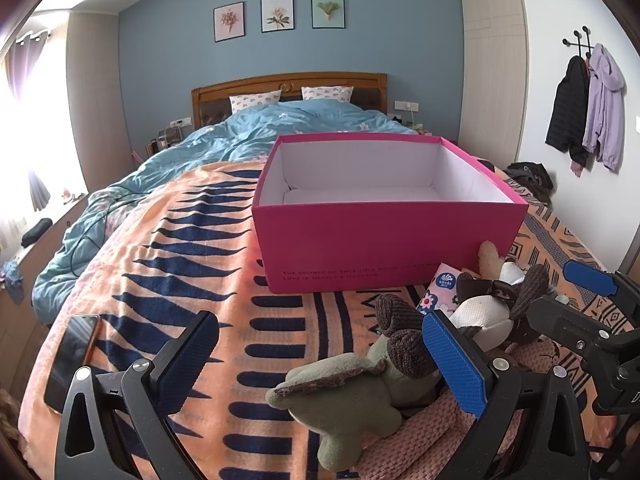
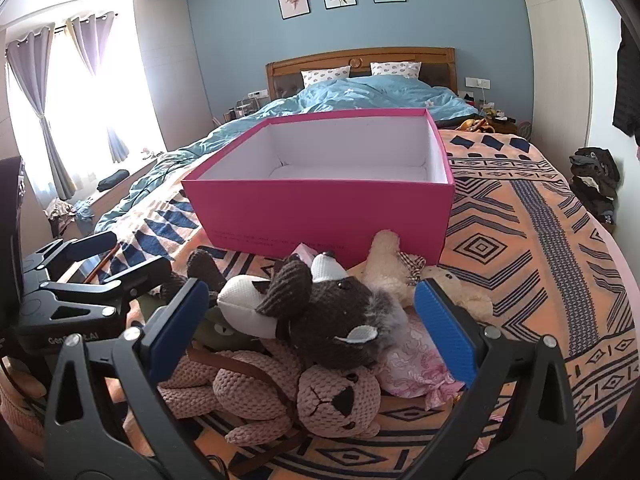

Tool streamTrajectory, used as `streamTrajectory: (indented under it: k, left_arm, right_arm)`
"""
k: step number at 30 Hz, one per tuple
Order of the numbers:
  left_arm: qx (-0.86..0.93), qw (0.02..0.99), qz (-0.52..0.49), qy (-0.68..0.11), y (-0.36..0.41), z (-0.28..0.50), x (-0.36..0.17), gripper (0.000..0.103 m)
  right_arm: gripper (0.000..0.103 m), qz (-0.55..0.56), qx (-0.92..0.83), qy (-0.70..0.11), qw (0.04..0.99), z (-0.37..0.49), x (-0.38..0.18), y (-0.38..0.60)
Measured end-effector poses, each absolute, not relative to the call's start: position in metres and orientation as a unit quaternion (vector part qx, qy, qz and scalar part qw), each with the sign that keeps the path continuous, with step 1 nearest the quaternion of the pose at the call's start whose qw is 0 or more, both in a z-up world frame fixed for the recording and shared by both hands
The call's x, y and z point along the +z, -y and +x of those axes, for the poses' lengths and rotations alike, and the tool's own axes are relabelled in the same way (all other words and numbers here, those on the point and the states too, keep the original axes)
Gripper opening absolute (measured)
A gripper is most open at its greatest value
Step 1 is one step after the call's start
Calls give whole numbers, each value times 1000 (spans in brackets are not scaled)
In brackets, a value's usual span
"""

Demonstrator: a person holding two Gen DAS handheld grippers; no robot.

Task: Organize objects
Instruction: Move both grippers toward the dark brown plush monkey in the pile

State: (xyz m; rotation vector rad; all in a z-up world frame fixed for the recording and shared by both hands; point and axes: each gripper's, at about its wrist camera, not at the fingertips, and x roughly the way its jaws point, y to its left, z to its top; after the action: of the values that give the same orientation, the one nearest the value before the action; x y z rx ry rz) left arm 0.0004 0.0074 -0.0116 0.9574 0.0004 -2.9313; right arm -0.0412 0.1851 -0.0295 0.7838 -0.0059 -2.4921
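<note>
- A bed carries an orange blanket with navy patterns on its near half and a rumpled blue duvet on its far half.
- Two pillows lean on a wooden headboard at the far end.
- Three framed flower prints hang on the blue wall; a curtained window glows at the left; two jackets hang on hooks at the right.
- One pink box, open-topped and white inside, sits on the blanket in the middle, nothing in it.
- Just near the box lies a heap of soft toys: one green, one dark brown and white, one pink knitted bear, one cream.
- One tissue pack lies against the box's near wall.
- One phone lies at the blanket's near left edge.
- Left gripper: jaws released, wide, over the green toy, grasping nothing.
- Right gripper: jaws released, wide, either side of the brown toy, pads not pressing it.
</note>
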Motion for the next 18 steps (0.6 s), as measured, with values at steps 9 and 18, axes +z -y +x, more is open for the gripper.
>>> streamTrajectory:
  k: [9,18]
  left_arm:
    - [-950,28,311,0,-8,0,-12,103]
    - [-947,13,322,-7,-9,-4,-17,103]
  right_arm:
    - [103,294,-920,2,261,-42,-31,-185]
    - [103,313,-910,10,271,-50,-37,-190]
